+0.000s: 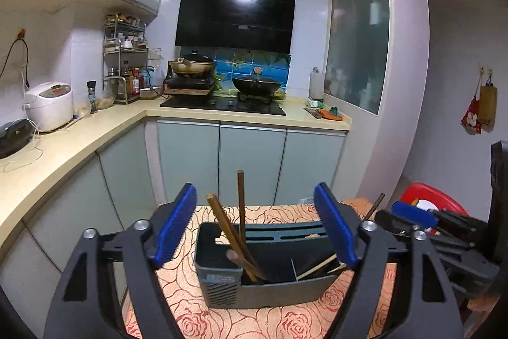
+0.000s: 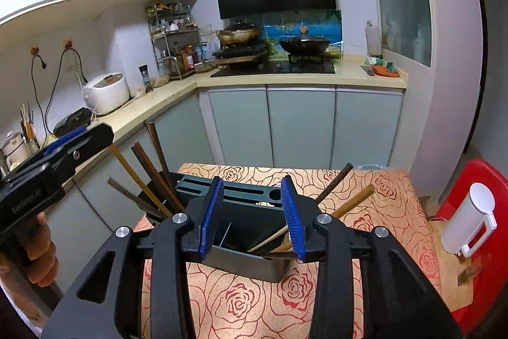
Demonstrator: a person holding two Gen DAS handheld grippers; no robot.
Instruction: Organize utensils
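A dark grey utensil holder (image 1: pixel 273 288) stands on a rose-patterned tablecloth (image 1: pixel 254 323). Several wooden chopsticks (image 1: pixel 233 237) stick up from its left compartment; others (image 1: pixel 317 267) lean in its right one. My left gripper (image 1: pixel 258 231) is open and empty, its blue pads either side of the holder. In the right wrist view the holder (image 2: pixel 254 243) sits between my right gripper's (image 2: pixel 254 221) open pads, also empty. Chopsticks (image 2: pixel 346 208) lean out to the right, others (image 2: pixel 152 177) stand at the left. The left gripper (image 2: pixel 63 154) shows at the left edge.
A kitchen counter (image 1: pixel 79 142) runs along the left and back with a rice cooker (image 1: pixel 49 105), spice rack and stove with two woks (image 1: pixel 257 84). A red stool (image 2: pixel 470 237) with a white dispenser (image 2: pixel 466 221) stands right of the table.
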